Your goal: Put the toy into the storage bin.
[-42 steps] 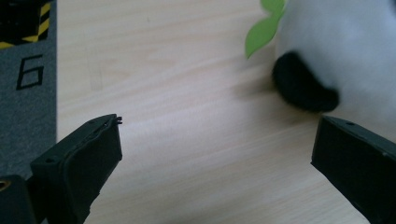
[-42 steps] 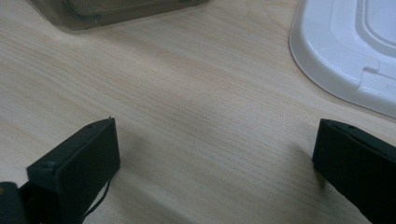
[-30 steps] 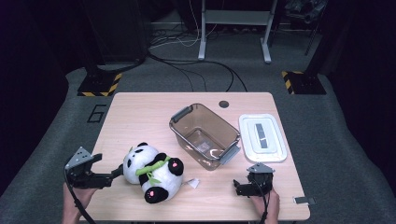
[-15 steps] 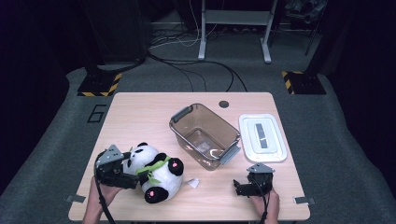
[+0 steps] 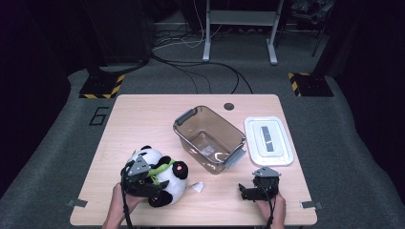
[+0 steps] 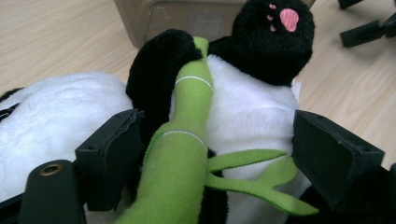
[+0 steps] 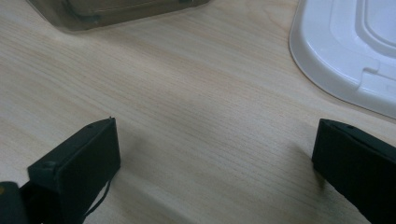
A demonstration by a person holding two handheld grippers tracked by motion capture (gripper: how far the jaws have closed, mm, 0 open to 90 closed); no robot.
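Left gripper (image 5: pixel 143 179) moved onto plush panda (image 6: pixel 243 121), jaws closing around it; right gripper (image 5: pixel 255 188) resting open

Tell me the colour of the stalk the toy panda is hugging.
Bright green bamboo stalk with thin white rings, against the black-and-white panda; clearest in the left gripper view.
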